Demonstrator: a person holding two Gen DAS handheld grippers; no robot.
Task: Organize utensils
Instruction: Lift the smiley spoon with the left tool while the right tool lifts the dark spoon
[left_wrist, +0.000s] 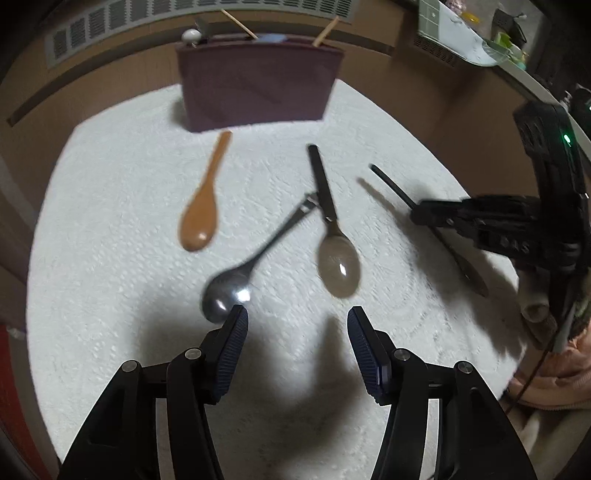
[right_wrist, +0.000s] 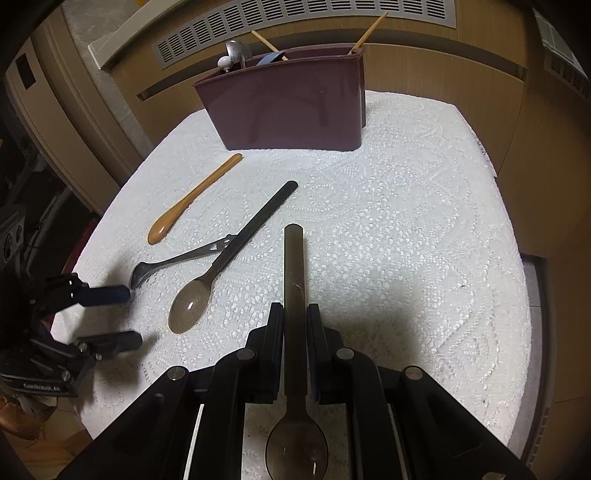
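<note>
Right tongs (right_wrist: 294, 325) clenched on smoky translucent spoon's (right_wrist: 295, 295) handle, bowl trailing back, likely so the handle leads into the maroon caddy (right_wrist: 288, 110) at the table's (right_wrist: 424, 229) far edge; left tongs (left_wrist: 295, 325) spread, hovering by the steel spoon (left_wrist: 225, 295), probably next.

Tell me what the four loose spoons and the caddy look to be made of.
Tan spoon: wood or matte plastic; even brown, faint sheen.
Metal spoon: polished steel by its sharp glints.
Smoky spoon on the cloth: translucent grey plastic with a black handle.
Held spoon, in the right tool: the same smoky translucent plastic.
Caddy: maroon moulded plastic, semi-gloss with soft reflections.
</note>
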